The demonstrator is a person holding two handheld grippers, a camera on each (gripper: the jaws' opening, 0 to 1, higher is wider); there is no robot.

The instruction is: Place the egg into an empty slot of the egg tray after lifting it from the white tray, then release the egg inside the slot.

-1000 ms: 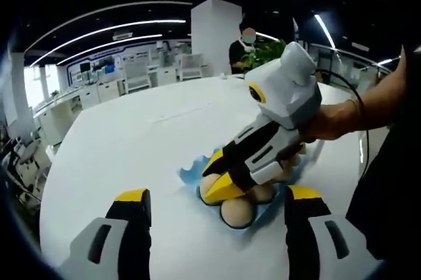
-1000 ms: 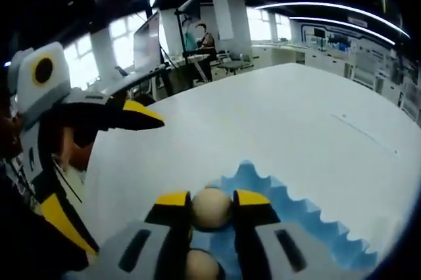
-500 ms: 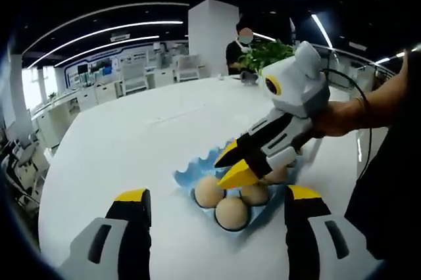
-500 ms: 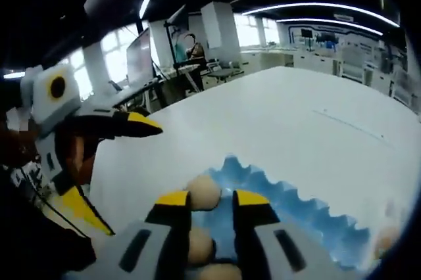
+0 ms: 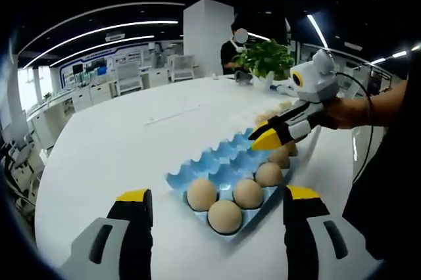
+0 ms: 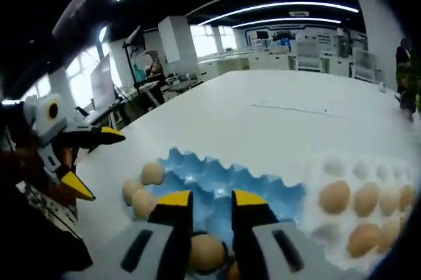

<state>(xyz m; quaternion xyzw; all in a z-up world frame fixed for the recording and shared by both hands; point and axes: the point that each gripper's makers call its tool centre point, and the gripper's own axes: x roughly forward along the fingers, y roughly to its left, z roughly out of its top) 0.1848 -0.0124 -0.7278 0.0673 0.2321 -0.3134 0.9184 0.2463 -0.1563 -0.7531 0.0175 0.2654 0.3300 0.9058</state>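
Eggs (image 5: 225, 216) are sitting in the blue egg tray (image 5: 217, 168), so I am steering the right gripper (image 6: 211, 201), jaws narrow and empty, toward the white tray (image 6: 342, 227) while holding the left gripper (image 5: 214, 200) wide and idle.

Your right gripper (image 6: 211, 200) hangs empty, jaws slightly apart, above the blue moulded egg tray (image 6: 217, 178) holding beige eggs (image 6: 152, 173), beside the white tray (image 6: 358, 201) with more eggs.
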